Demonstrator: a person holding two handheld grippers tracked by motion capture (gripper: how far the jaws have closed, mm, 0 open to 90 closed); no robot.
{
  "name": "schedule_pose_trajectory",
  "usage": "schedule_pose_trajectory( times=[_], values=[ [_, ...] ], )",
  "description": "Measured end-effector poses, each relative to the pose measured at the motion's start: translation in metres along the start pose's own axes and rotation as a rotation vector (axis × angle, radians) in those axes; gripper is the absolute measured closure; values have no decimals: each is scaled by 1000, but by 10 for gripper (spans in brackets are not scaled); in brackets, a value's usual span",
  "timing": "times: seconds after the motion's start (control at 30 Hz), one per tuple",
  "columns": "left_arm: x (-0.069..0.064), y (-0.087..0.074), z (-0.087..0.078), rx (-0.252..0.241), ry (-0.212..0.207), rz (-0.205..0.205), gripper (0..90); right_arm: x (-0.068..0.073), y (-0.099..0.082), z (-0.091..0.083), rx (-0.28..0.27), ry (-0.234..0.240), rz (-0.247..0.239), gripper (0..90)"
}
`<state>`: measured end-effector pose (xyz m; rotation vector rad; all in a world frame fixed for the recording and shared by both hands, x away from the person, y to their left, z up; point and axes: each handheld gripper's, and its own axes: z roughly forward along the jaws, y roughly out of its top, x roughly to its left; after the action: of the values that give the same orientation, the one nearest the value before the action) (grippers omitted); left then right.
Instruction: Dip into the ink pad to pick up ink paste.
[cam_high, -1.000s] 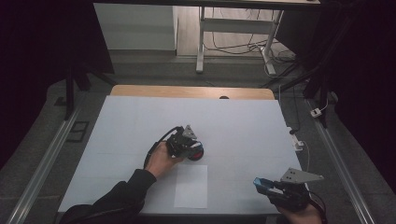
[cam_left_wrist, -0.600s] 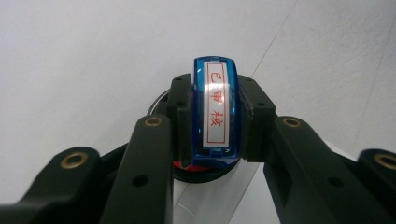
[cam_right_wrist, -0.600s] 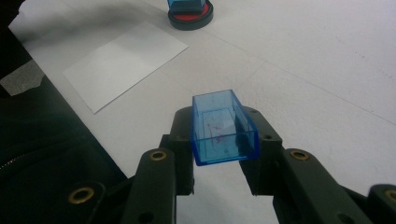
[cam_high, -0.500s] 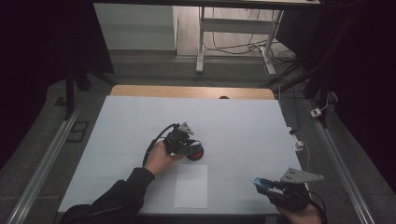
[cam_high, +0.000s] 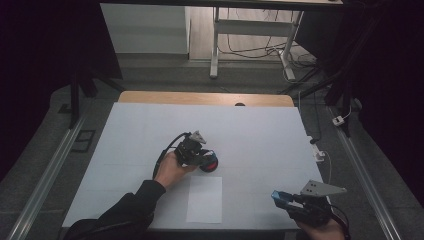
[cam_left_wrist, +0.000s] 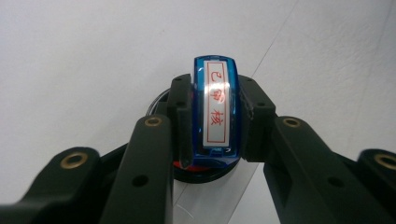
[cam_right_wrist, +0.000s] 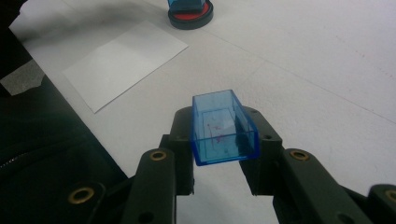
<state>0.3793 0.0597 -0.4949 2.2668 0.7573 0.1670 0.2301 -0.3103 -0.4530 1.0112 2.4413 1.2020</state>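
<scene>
Left gripper (cam_high: 202, 159) clamps blue stamp (cam_left_wrist: 216, 109); white table (cam_high: 260, 135), dark room.

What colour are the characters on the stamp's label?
Red, on a white label set in the blue stamp; clearest in the left gripper view.

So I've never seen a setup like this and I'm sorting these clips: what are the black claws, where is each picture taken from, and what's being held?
The claws are hand-held grippers; a person works one in each hand at a white table.

The wide picture comes from a camera above the table. The other two come from cameras riding on the grippers, looking along their jaws.

The left gripper is shut on a blue stamp with red characters on its label, standing on a round red and black ink pad. The right gripper, near the table's front corner, is shut on the stamp's clear blue cap. A blank sheet of paper lies between them.
</scene>
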Motion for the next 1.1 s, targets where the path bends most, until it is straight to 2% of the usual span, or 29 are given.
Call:
schedule_pose_trajectory(
  times=[0.03,0.13,0.3,0.57,0.77,1.0,1.1],
  values=[
    [-4,0,0,1,19,17,704,0,0,0,0,0,-1,688],
    [-7,1,1,5,40,37,704,0,0,0,-1,1,-2,689],
    [-3,-2,0,-22,19,4,703,0,0,0,-5,4,-2,688],
    [-2,-4,0,-35,18,-16,702,0,0,-1,-7,4,-3,689],
    [2,-7,-1,-63,-5,-58,699,0,0,-1,-10,5,-2,688],
    [1,-4,-9,-86,-11,-55,699,-1,-1,-2,-14,11,1,687],
    [-3,-3,-13,-85,-12,-31,699,-1,-1,-2,-12,9,1,687]
  ],
)
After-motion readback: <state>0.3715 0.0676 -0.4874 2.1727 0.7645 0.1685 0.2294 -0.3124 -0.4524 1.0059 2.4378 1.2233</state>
